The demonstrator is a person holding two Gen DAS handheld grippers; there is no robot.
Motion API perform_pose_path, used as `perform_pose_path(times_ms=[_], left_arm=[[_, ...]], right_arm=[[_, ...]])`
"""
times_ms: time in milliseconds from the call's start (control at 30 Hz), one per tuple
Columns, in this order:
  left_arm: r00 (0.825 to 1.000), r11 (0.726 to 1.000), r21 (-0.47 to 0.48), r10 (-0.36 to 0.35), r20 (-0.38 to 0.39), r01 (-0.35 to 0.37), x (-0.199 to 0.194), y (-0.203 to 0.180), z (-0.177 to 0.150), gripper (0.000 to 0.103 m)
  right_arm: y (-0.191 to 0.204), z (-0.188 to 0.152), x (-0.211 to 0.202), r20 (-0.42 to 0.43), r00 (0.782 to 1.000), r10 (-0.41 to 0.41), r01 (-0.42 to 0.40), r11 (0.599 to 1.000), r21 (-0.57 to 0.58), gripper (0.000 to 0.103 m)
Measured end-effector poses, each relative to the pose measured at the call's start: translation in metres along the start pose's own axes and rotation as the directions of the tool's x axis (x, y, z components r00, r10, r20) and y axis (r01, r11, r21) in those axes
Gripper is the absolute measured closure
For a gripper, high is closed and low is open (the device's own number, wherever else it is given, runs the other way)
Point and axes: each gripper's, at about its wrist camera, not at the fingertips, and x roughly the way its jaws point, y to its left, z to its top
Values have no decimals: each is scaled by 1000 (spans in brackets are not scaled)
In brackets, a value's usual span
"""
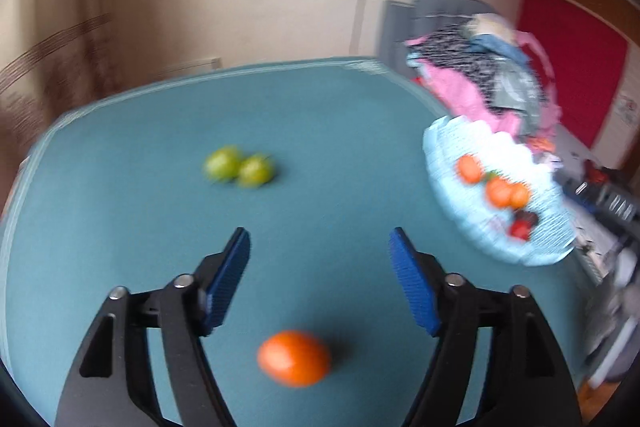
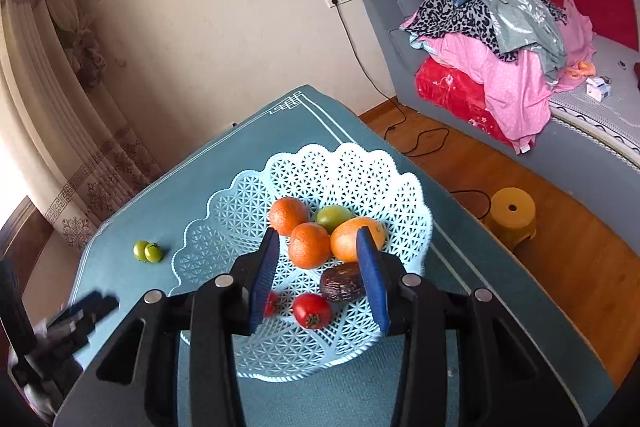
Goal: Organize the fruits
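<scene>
- Seven fruits lie in the pale blue lattice basket (image 2: 224, 211), the landmark for all that follows: three oranges, of which the nearest (image 2: 309, 245) sits in the middle, a green fruit (image 2: 334, 217) behind them, a dark wrinkled fruit (image 2: 342, 283) toward the near rim, a red tomato (image 2: 312, 310) beside it, and another red one half hidden by a finger of the right gripper.
- Three fruits are outside the basket on the teal tablecloth (image 2: 248, 143): a pair of small green fruits (image 2: 148, 251), touching each other, off the basket's left side, and one loose orange fruit (image 1: 294, 358), seen only in the left wrist view, well apart from the basket.
- By my reading the task is more than half done; what remains is bringing those three pieces into the basket.
- The left gripper (image 1: 320, 247) hangs over the cloth with its jaws spread wide and nothing between them; the loose orange fruit sits low between its arms, near the camera. That view is blurred, so fine contact cannot be judged.
- The right gripper (image 2: 318, 239) hovers above the basket's middle, jaws parted and empty, the fruits visible through the gap below rather than gripped.
- Whether the left claw is meant for the orange fruit or the green pair, I cannot tell.
</scene>
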Motion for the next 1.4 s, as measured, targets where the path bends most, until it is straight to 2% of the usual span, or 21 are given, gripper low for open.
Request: perform_pose_path(times_ms=[67,167,367,567,633,800,1000,1167,1400], left_arm=[[999,998,-37,47,-22,-48,-5,20,-20,25],[996,994,-105,33,-81,-42,-12,41,-47,25],[994,997,-65,33,-101,-40,-16,36,-72,25],[989,997,-61,31,-142,-40,-18,30,-85,42],[987,997,-60,36,-160,-46,-15,28,-89,58],[985,997,-51,52,-163,-61,-15,25,-91,60],[991,999,-22,26,-134,-29,-19,6,-75,60],[998,999,33,-38,-57,40,-23,-31,-37,60],[994,988,111,-112,1,111,-19,-83,10,60]], right_arm=[[3,-1,-1,3,1000,5,-5,1000,-12,62],[8,-3,-2,2,1000,15,-15,1000,-22,62],[17,-9,-2,-9,999,32,-32,999,-39,62],[16,-13,-4,-15,999,38,-39,999,-38,62],[14,-13,-4,-15,999,40,-41,999,-32,62],[13,-11,-5,-11,999,49,-50,998,-35,62],[9,-6,-10,7,999,50,-50,998,-30,62],[4,-3,-10,15,999,45,-45,999,-16,62],[-5,2,-10,20,999,43,-43,999,4,62]])
